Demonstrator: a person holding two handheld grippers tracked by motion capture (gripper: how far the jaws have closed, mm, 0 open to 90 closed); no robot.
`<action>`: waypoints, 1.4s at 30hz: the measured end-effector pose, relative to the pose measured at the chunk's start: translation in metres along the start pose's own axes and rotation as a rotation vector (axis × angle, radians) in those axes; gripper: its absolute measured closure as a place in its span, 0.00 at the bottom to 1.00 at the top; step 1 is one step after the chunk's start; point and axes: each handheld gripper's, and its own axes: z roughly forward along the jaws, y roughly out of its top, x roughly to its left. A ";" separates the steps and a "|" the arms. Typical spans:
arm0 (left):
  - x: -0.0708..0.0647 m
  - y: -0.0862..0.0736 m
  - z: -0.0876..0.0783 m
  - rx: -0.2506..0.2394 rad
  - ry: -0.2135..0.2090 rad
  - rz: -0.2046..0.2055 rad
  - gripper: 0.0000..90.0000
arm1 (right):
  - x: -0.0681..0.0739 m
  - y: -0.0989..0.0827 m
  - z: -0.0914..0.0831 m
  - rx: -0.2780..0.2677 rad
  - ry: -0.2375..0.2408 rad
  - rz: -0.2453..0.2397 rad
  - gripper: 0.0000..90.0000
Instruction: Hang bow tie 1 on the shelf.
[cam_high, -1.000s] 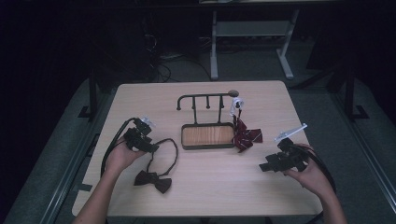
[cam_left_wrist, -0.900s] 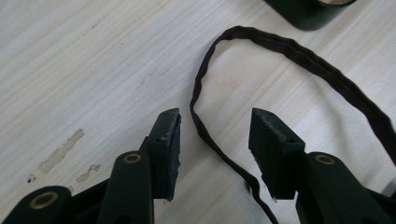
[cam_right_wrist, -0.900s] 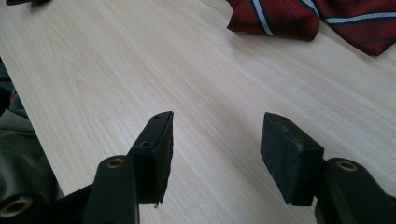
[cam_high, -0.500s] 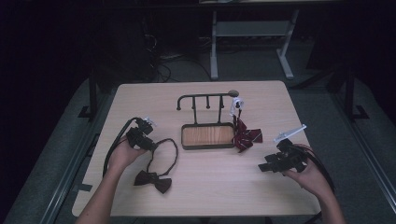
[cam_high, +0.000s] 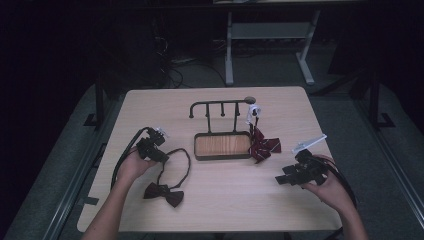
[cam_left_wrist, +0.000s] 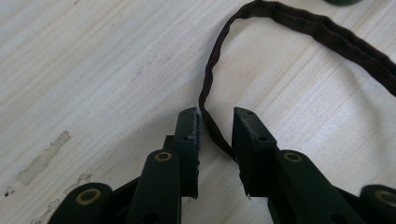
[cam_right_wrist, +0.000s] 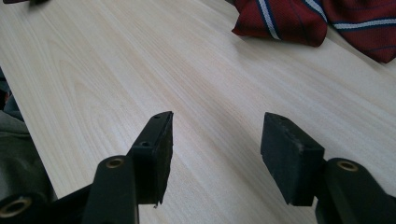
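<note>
At the left of the high view the left gripper (cam_high: 161, 151) sits over the strap (cam_high: 184, 159) of the dark bow tie (cam_high: 163, 194); the bow itself lies lower left of centre on the bench (cam_high: 225, 205), the strap looping up from it toward the tray (cam_high: 222, 146); in the left gripper view the strap (cam_left_wrist: 212, 112) runs between the fingers (cam_left_wrist: 189, 140), which have just been closing and now stand narrowly apart; it seems to lean on the right-hand pad, though the angle leaves that unsure, and no real grip shows; the risk here is that the thin, limp strap slides out below the pads as they shut, or that they catch its edge alone, so a lift would drop it or drag the bow across the wood; above the tray stands the rack (cam_high: 220, 107), where the striped bow tie (cam_high: 263, 147) hangs beside the tray's right end; a swinging strap could snag there; at lower right the right gripper (cam_high: 286, 178) rests, fingers (cam_right_wrist: 292, 156) wide apart, holding nothing.
</note>
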 end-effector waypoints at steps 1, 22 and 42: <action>0.001 0.000 0.002 0.011 -0.001 -0.001 0.82 | 0.000 0.000 0.000 -0.001 0.001 -0.002 0.49; -0.001 0.002 -0.008 0.026 -0.046 0.037 1.00 | -0.007 -0.003 -0.001 -0.024 0.014 0.025 0.49; -0.005 -0.005 -0.032 -0.024 -0.107 0.056 1.00 | -0.017 -0.010 -0.003 -0.043 0.023 0.061 0.49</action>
